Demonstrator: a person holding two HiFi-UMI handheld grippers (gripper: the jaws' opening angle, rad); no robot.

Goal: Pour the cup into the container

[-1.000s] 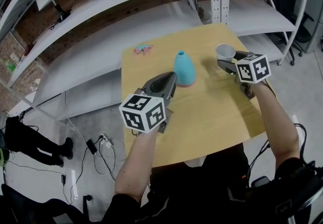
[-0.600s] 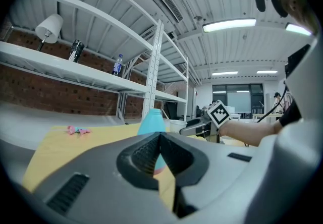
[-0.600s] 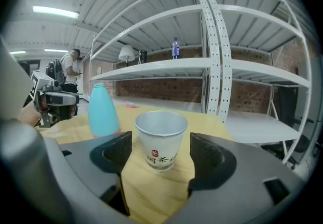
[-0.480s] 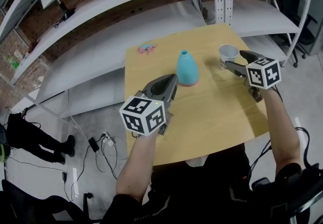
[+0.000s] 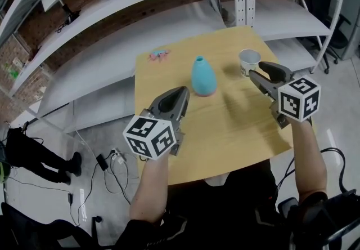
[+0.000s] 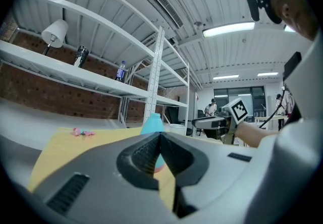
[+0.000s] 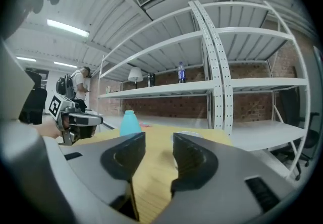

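the white paper cup (image 5: 249,62) stands upright at the far right of the wooden table (image 5: 236,125), apart from the teal narrow-necked container (image 5: 203,76) to its left. your right gripper (image 5: 257,70) sits just short of the cup, its jaws about half apart and just been closing, with nothing between them. your left gripper (image 5: 181,94) hovers near the container, jaws pressed together, empty. nothing grips the cup, so i'd judge no pour is in hand; what it holds i can't tell. if it's still full, spread the right jaws wider, go around the cup, close, lift and tip over that narrow neck, a small target.
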